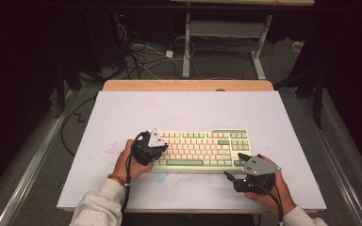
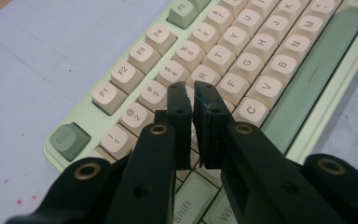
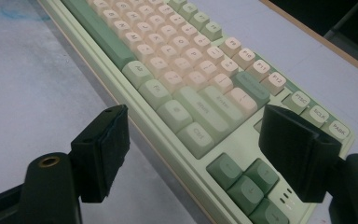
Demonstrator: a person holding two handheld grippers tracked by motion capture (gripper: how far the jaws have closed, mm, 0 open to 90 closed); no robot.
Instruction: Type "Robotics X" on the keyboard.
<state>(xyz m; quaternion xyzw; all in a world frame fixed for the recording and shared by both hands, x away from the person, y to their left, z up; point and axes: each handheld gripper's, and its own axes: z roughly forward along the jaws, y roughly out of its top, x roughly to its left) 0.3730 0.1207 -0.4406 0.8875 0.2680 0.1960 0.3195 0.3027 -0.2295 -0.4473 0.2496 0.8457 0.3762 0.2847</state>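
A pale green keyboard [image 1: 202, 148] with cream and green keys lies on the white table top, near its front edge. My left gripper [image 1: 159, 145] hangs over the keyboard's left end. In the left gripper view its jaws [image 2: 192, 88] stand almost together, a thin slit between them and nothing in it, tips just above the letter keys [image 2: 235, 58]. My right gripper [image 1: 234, 165] sits at the keyboard's front right corner. In the right gripper view its jaws [image 3: 196, 114] are spread wide, one over the bare table, the other over the arrow keys [image 3: 242, 179] of the keyboard [image 3: 168, 60].
The white table top [image 1: 188, 110] has a wooden strip [image 1: 188, 85] along its far edge. Small red specks [image 1: 107, 151] mark the surface left of the keyboard. Cables and a desk frame [image 1: 186, 47] stand on the dark floor beyond.
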